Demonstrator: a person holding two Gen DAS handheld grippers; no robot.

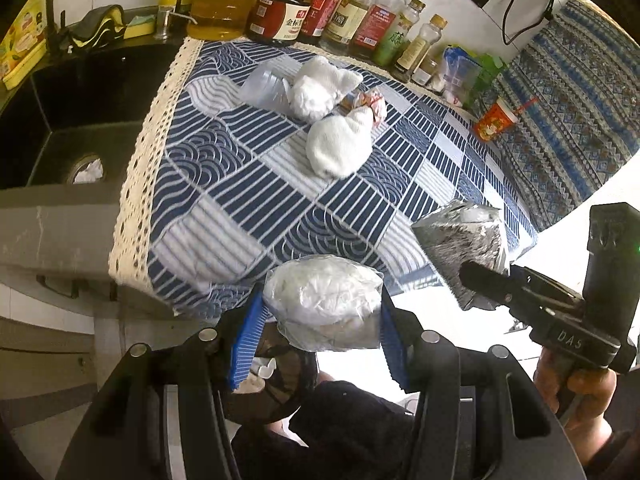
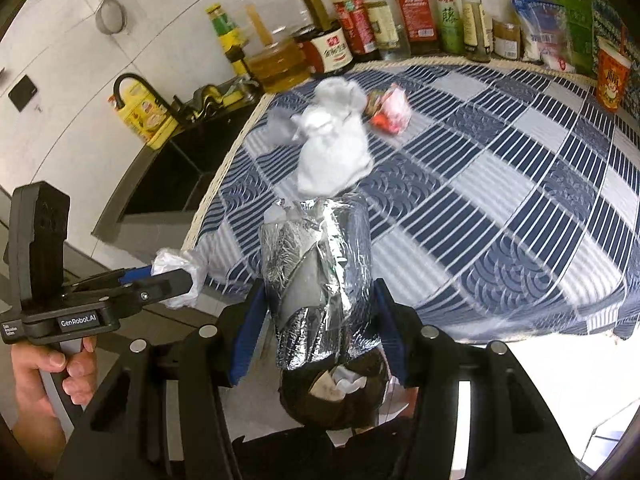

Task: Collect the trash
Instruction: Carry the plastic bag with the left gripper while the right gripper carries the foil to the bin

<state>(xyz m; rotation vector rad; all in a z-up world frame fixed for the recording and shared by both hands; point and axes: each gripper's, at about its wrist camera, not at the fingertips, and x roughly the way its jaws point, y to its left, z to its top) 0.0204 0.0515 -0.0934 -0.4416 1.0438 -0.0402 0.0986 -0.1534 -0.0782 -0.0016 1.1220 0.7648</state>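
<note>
My left gripper (image 1: 322, 312) is shut on a crumpled clear plastic bag (image 1: 324, 304) and holds it off the counter's front edge; it also shows in the right wrist view (image 2: 178, 274). My right gripper (image 2: 320, 300) is shut on a crumpled silver foil wrapper (image 2: 320, 276), also seen in the left wrist view (image 1: 468, 248). Below both is a dark bin (image 2: 336, 396) with paper in it. On the blue patterned cloth (image 1: 248, 184) lie two white tissue wads (image 1: 340, 148) (image 1: 320, 88), a clear plastic cup (image 1: 264, 86) and a red snack wrapper (image 2: 390, 110).
A row of sauce and oil bottles (image 1: 280, 12) lines the back wall. A black sink (image 1: 60, 120) sits left of the cloth, with a yellow box (image 2: 140, 116) by the tap. An orange paper cup (image 1: 496, 120) and food packets (image 2: 548, 28) stand at the right.
</note>
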